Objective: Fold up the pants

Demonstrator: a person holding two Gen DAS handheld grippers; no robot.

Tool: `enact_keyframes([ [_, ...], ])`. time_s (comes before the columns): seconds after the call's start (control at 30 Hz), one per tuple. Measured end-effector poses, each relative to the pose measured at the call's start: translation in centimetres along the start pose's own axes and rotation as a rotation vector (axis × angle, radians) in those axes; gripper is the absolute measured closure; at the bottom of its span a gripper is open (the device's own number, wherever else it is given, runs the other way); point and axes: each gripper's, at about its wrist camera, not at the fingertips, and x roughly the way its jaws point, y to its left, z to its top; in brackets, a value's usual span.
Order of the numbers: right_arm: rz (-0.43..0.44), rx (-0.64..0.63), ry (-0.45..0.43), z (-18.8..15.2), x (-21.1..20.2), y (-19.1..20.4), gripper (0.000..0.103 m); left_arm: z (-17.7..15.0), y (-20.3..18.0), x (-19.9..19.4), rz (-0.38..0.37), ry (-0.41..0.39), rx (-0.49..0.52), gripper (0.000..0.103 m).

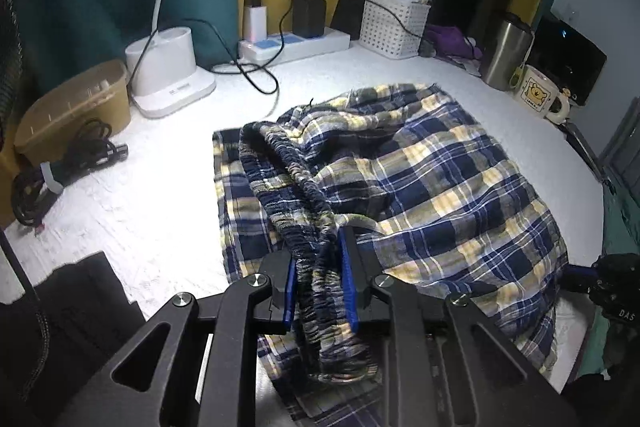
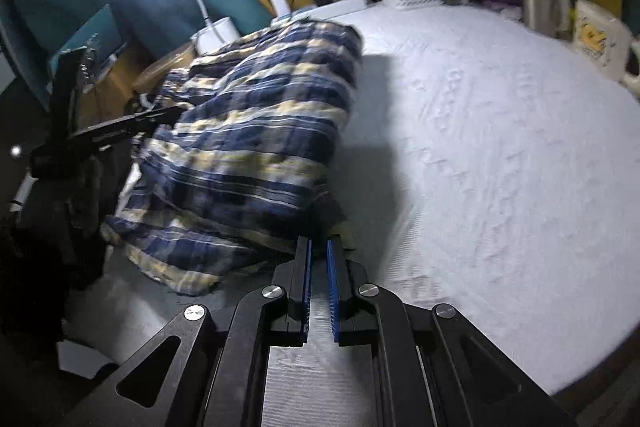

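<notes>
Left wrist view: left gripper (image 1: 320,255), angled down, pinches the gathered elastic waistband (image 1: 308,211) of the blue-yellow plaid fabric pants (image 1: 432,187) heaped on the white textured table (image 1: 160,195). Right wrist view: right gripper (image 2: 319,247), tilted down, fingers nearly together, pinching the pants' (image 2: 256,131) near edge.

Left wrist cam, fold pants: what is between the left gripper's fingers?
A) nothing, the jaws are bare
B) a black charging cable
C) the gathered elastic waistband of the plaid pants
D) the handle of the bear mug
C: in the left wrist view the left gripper has its blue pads pressed on the bunched elastic waistband of the plaid pants, which lie on the white table.
</notes>
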Motion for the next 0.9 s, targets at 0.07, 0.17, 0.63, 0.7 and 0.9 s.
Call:
enact_keyframes([
  [0.07,-0.028,0.006,-0.031,0.2,-0.8,-0.4,0.095,0.2,-0.3,-0.7,-0.001,-0.021,0.020,0.083],
  [0.17,-0.057,0.020,-0.058,1.0,-1.4,-1.1,0.091,0.5,-0.1,-1.5,0.010,-0.040,0.011,0.075],
  [0.63,-0.105,-0.049,-0.072,4.5,3.4,0.1,0.003,0.1,-0.2,-2.7,0.013,-0.047,0.010,0.058],
  [0.7,-0.169,-0.071,-0.027,4.1,5.0,-0.3,0.004,-0.2,-0.5,-1.3,0.009,-0.007,0.026,0.058],
  [0.9,-0.217,-0.123,-0.017,3.8,4.9,-0.7,0.004,-0.4,0.7,1.5,0.080,0.052,0.024,0.051],
])
